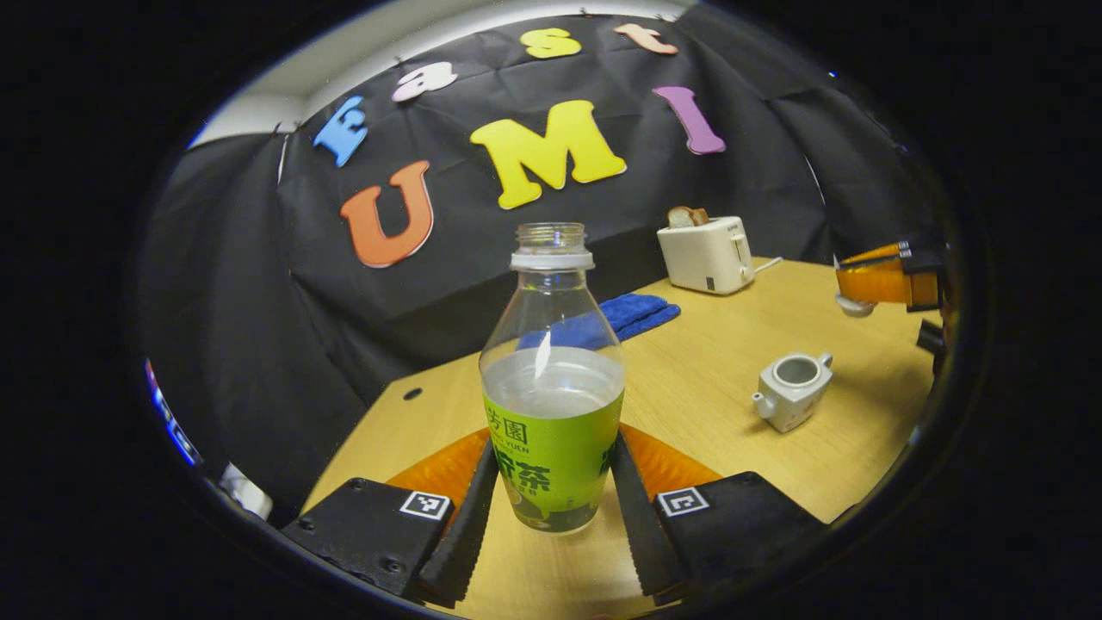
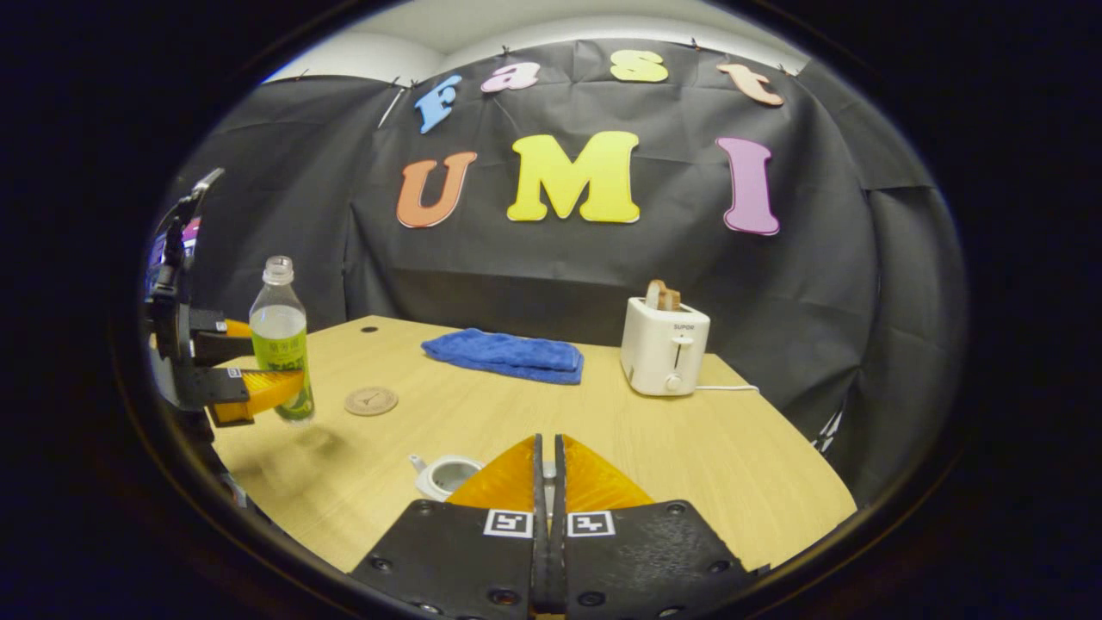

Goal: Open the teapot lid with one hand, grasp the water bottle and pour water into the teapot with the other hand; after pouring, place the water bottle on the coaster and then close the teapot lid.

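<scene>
I see a light wooden worktop [image 2: 689, 448] across the lower frame, black cloth wall [image 2: 861, 284] draped behind it, and a pale ceiling strip [image 2: 482, 34] at the top. A small dark hole [image 2: 369, 329] marks the worktop's far-left corner.

Even overhead light, soft shadows, sharp centre, fisheye-bent edges.

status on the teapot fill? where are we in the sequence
Done: teapot stands open, its lid apparently pinched in the right gripper. In hand: left gripper grips the uncapped water bottle, upright, lifted off the table. Left: pour, set bottle on coaster, close lid.
</scene>
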`<state>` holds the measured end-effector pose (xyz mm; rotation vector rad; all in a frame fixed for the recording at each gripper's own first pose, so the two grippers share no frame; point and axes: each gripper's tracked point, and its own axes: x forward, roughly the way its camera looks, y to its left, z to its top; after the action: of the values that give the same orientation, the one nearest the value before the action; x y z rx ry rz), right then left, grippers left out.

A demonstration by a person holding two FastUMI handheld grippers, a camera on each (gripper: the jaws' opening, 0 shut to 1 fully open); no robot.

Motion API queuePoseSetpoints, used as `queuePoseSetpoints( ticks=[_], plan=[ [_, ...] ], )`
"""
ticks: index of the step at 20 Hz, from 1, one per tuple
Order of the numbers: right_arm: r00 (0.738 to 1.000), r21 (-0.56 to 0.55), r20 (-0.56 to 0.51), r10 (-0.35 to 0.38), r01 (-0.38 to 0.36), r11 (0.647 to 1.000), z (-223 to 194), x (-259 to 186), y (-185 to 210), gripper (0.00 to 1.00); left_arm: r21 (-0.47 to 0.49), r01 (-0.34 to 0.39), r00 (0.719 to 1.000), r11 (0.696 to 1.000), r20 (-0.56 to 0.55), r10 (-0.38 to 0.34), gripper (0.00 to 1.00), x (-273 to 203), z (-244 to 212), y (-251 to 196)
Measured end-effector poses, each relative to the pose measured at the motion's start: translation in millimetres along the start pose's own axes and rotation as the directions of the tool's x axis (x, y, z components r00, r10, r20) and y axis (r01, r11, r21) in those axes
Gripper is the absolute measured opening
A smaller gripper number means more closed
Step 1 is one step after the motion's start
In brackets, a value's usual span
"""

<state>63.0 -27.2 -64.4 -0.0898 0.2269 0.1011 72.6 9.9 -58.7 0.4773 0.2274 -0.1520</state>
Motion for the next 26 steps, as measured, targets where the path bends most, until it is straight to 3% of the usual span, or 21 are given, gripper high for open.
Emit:
queuePoseSetpoints(
  ticks=[4, 7, 14, 19, 26],
  plan=[
    [1.000, -0.008, 0.007, -0.010, 0.010, 1.000, -2.4, -5.3, -10.8, 0.00, 0.166, 0.009, 0.999, 0.986, -0.044, -0.002, 0.72, -2.4, 3.3, -4.9],
    [1.000, -0.021, 0.004, -0.010, 0.010, 1.000, -6.1, -9.9, -17.4, 0.00, 0.287, 0.039, 0.995, 0.957, -0.094, -0.012, 0.72, 0.7, -2.7, -16.5],
    [1.000, -0.014, -0.013, -0.013, 0.013, 1.000, -21.0, -10.3, -39.5, 0.00, 0.587, 0.090, 0.982, 0.804, -0.187, 0.027, 0.72, 10.7, -14.6, -39.0],
    [1.000, -0.011, -0.014, -0.002, 0.002, 1.000, -28.2, -9.7, -48.6, 0.00, 0.710, 0.110, 0.973, 0.696, -0.218, 0.069, 0.72, 20.7, -13.2, -49.7],
    [1.000, -0.006, -0.015, 0.001, -0.001, 1.000, -36.7, -6.2, -65.9, 0.00, 0.801, 0.163, 0.963, 0.577, -0.257, 0.083, 0.71, 28.9, -5.9, -67.4]
  ],
)
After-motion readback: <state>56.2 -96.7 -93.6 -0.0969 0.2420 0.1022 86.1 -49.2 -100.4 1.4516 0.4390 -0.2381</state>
